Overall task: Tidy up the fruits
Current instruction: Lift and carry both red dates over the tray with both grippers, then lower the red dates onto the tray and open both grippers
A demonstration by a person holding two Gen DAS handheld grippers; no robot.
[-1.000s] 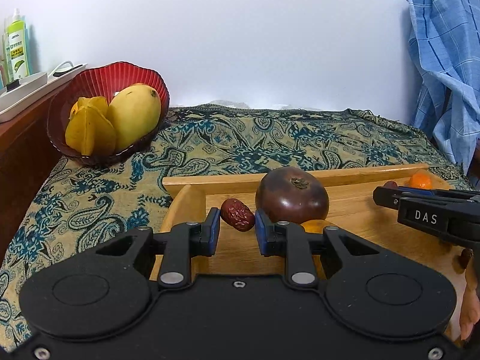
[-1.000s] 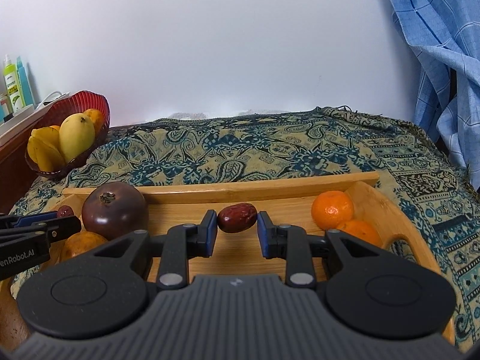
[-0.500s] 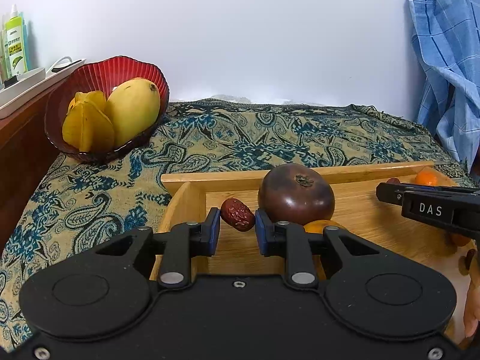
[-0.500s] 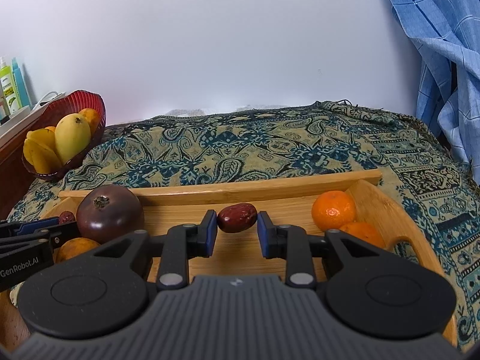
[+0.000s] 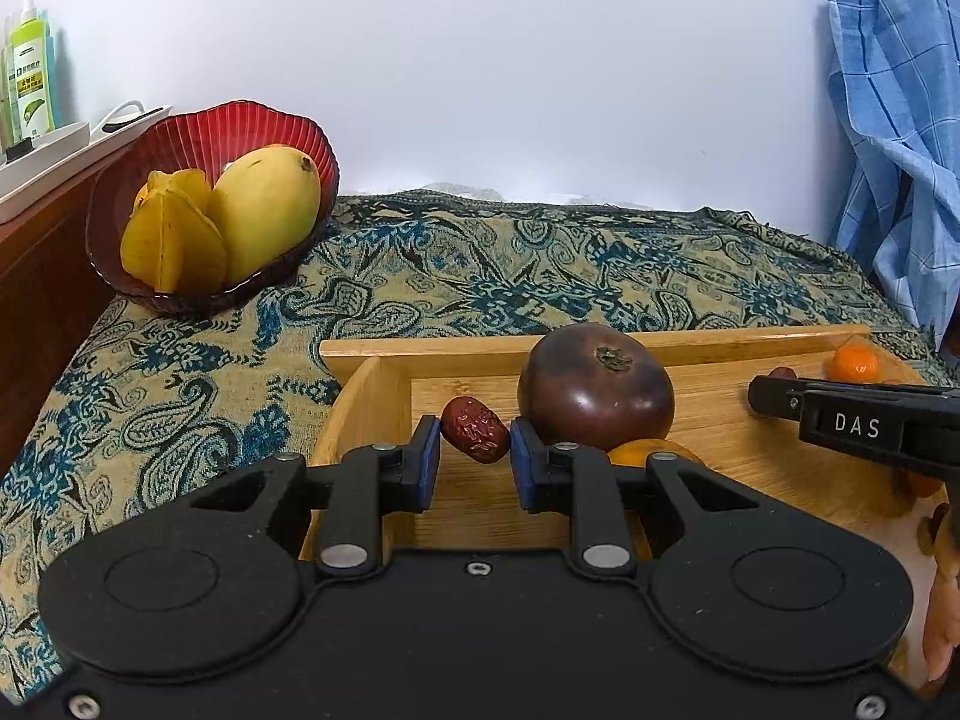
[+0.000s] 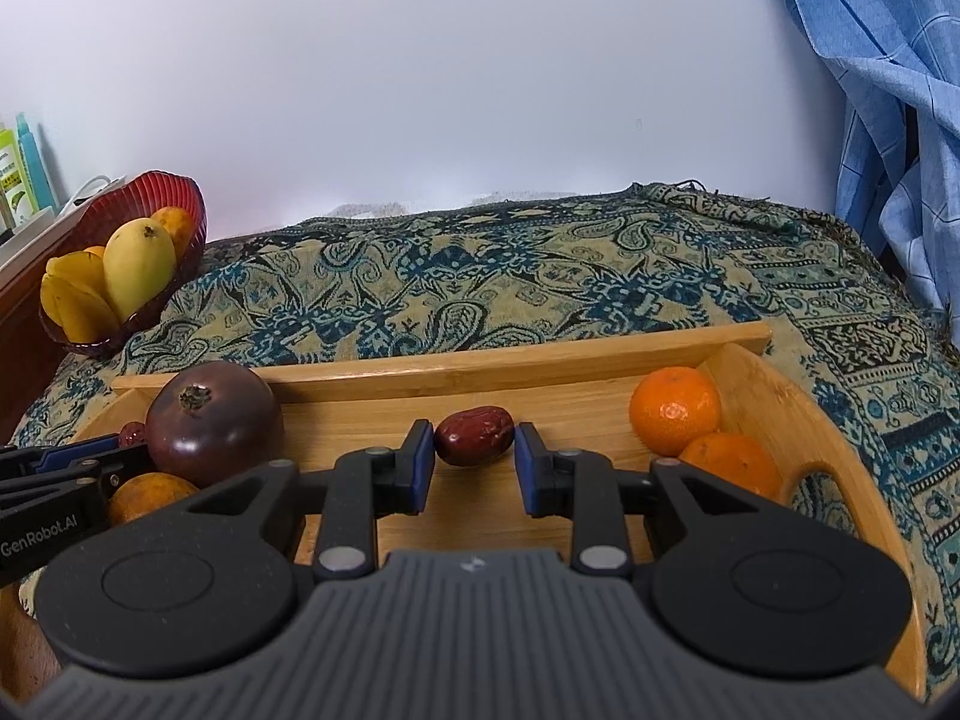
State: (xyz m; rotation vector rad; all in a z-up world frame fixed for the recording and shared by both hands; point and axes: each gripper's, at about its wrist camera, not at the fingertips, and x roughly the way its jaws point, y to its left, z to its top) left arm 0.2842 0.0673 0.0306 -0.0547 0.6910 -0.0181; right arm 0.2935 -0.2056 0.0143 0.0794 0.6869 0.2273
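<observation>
Each gripper holds a wrinkled red date above a wooden tray (image 5: 372,396) (image 6: 516,366). My left gripper (image 5: 474,441) is shut on one red date (image 5: 476,429) near the tray's left end. My right gripper (image 6: 474,441) is shut on another red date (image 6: 474,435) over the tray's middle. A large dark purple fruit (image 5: 594,390) (image 6: 213,417) sits in the tray beside the left gripper, with an orange fruit (image 6: 150,495) in front of it. Two oranges (image 6: 675,411) lie at the tray's right end. A red bowl (image 5: 198,138) (image 6: 150,195) at the back left holds a mango (image 5: 264,219) and starfruit (image 5: 174,243).
A patterned blue and tan cloth (image 5: 540,264) covers the surface under tray and bowl. A wooden ledge with bottles (image 5: 30,84) stands at the left. A blue checked garment (image 6: 870,90) hangs at the right. A white wall closes the back.
Both views have shifted slightly, with the bowl and tray a little lower in frame. Each gripper stays shut on its date.
</observation>
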